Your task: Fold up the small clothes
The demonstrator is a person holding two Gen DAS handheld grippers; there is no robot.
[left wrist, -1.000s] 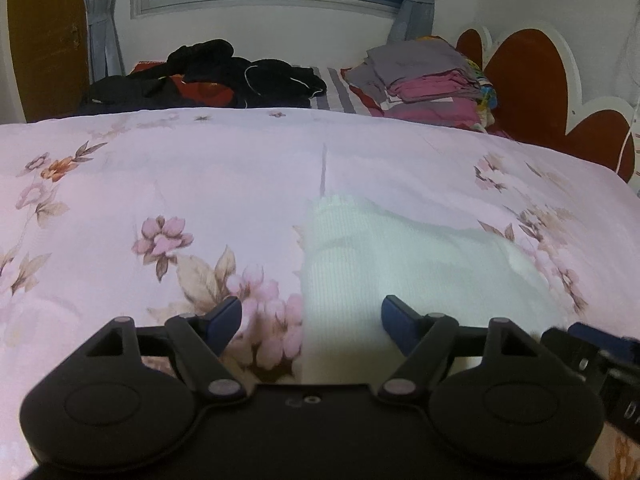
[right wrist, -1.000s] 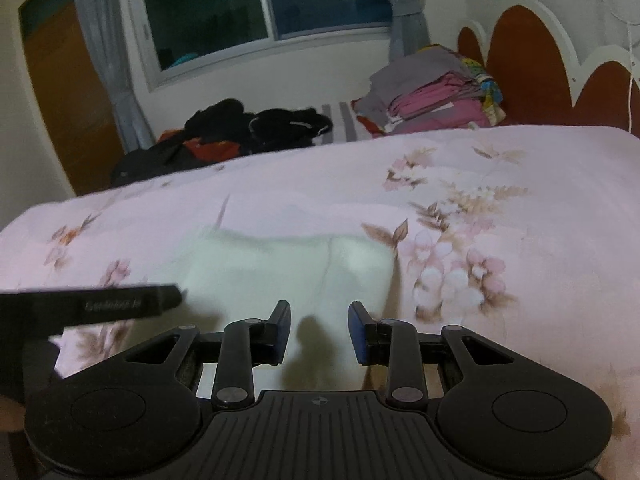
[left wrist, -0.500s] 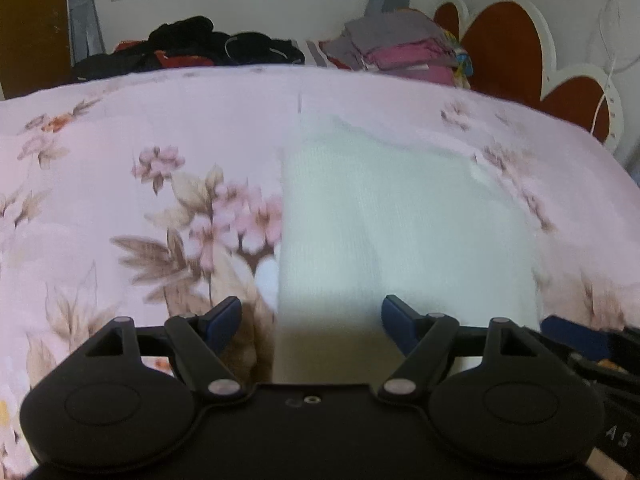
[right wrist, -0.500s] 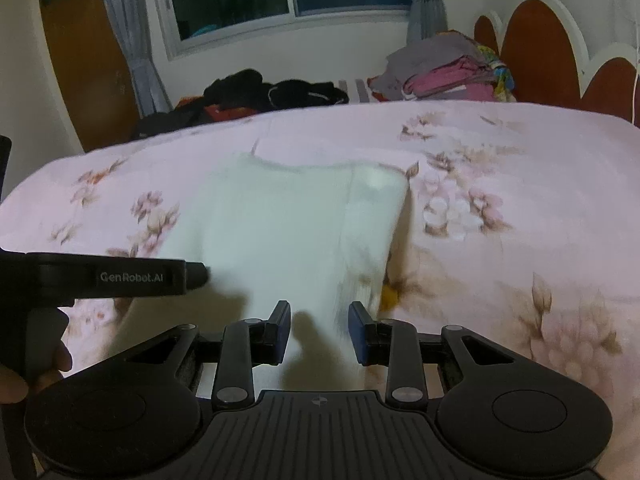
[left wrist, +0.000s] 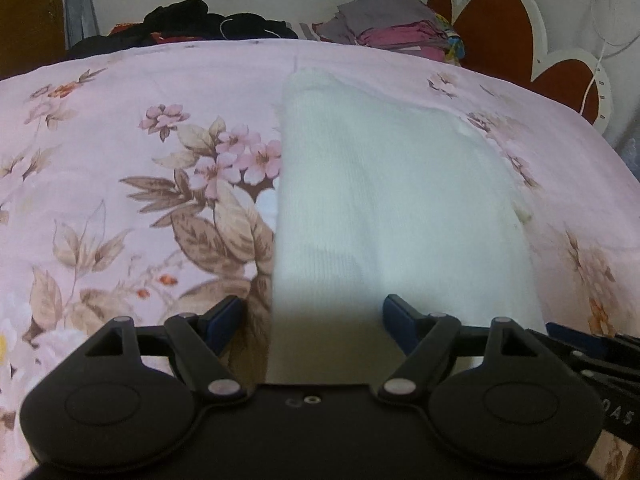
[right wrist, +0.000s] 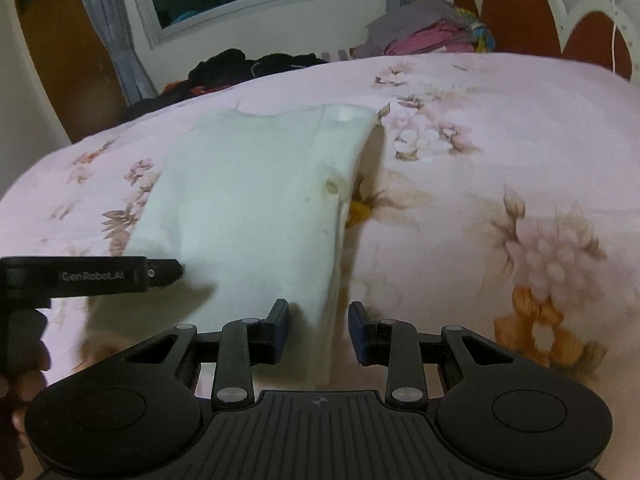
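The white garment (left wrist: pixel 392 216) lay flat on the floral bedspread (left wrist: pixel 120 152), running toward 12 o'clock, and the left gripper (left wrist: pixel 314 316) and right gripper (right wrist: pixel 318 328) straddled its near corners with jaws apart, seemingly ready to pinch for a fold

White garment (left wrist: pixel 384 200) seen laid flat on pink floral bedspread (left wrist: pixel 120 152) — long axis running away from camera. Left gripper (left wrist: pixel 314 314) held over near end of garment, jaws spread wide, nothing clamped. Part of right gripper (left wrist: pixel 592 344) glimpsed at lower right edge. Dark clothes pile (left wrist: pixel 208 24) and folded stack (left wrist: pixel 400 32) noted beyond bedspread; headboard (left wrist: pixel 520 40) at right.
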